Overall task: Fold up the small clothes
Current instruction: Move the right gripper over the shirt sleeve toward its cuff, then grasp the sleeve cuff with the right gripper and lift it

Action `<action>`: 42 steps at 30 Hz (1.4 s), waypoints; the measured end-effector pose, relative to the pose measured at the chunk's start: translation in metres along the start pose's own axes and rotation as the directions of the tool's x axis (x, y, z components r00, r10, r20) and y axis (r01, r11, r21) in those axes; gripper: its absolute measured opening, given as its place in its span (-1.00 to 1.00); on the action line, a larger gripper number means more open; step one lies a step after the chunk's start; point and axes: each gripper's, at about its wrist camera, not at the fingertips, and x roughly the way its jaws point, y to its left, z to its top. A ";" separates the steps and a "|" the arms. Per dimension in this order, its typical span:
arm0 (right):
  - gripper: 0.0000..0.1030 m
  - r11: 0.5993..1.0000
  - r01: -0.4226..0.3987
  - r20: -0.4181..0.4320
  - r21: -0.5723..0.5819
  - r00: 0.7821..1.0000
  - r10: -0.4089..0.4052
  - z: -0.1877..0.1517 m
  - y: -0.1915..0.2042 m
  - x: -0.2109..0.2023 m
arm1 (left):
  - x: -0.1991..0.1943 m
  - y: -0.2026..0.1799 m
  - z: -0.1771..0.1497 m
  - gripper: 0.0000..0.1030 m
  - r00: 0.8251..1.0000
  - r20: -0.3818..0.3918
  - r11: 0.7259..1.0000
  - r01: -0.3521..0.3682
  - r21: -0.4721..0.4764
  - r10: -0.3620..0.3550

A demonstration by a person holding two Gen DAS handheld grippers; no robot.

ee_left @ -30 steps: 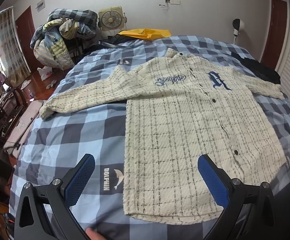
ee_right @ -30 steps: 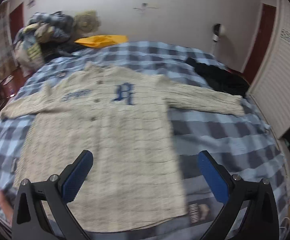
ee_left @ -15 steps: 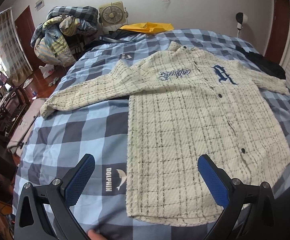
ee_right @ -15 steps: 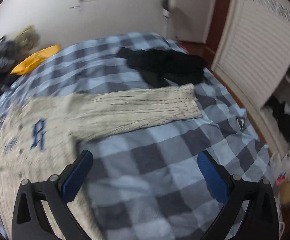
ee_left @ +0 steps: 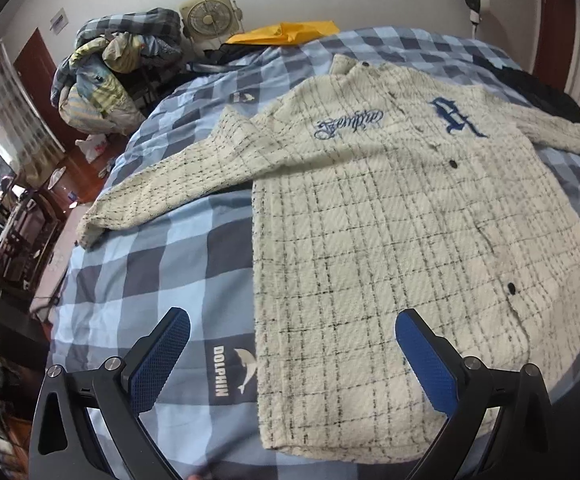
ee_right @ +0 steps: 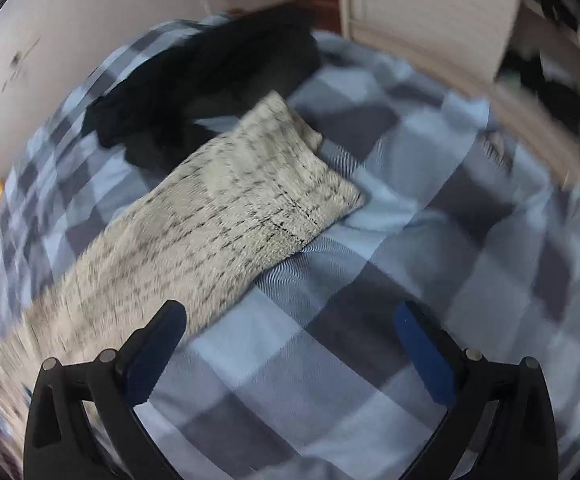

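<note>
A cream plaid button shirt (ee_left: 389, 216) with blue embroidery lies flat, front up, on the blue checked bed, sleeves spread out. My left gripper (ee_left: 290, 344) is open and empty, hovering above the shirt's lower left hem. In the right wrist view, blurred by motion, the shirt's right sleeve (ee_right: 218, 216) stretches toward its cuff. My right gripper (ee_right: 290, 336) is open and empty above the bedcover, just beside and below that sleeve.
The checked bedcover (ee_left: 138, 280) carries a DOLPHIN label (ee_left: 234, 368). A black garment (ee_right: 210, 76) lies beyond the sleeve cuff. A clothes pile (ee_left: 118, 64), a fan (ee_left: 210, 20) and a yellow bag (ee_left: 286, 32) sit at the bed's far end. A white louvred door (ee_right: 429, 12) stands right.
My right gripper swung right from over the shirt body to the right sleeve and came closer to it. My left gripper shifted slightly nearer the shirt.
</note>
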 end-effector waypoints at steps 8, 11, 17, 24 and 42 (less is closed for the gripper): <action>0.90 0.999 -0.011 0.054 0.039 0.998 0.009 0.034 -0.004 0.007 | 0.015 0.003 0.004 1.00 0.998 -0.048 0.999 -0.030 -0.021 0.029; 0.63 0.998 -0.021 -0.002 0.053 1.000 0.022 0.041 -0.007 0.023 | 0.019 0.003 0.004 1.00 0.997 -0.059 0.999 -0.041 -0.019 0.040; 0.56 0.999 0.028 -0.037 0.023 0.999 -0.027 0.043 -0.013 0.048 | 0.027 -0.001 0.001 1.00 0.994 -0.086 0.998 -0.070 0.008 0.070; -0.15 0.999 0.033 0.029 0.016 0.999 -0.033 0.055 -0.004 0.051 | 0.025 -0.005 0.004 1.00 0.993 -0.081 0.996 -0.083 0.023 0.085; -0.78 0.949 0.049 0.325 -0.310 0.944 0.057 0.022 0.080 -0.075 | -0.005 0.013 0.002 1.00 1.000 0.003 0.997 -0.029 -0.064 0.029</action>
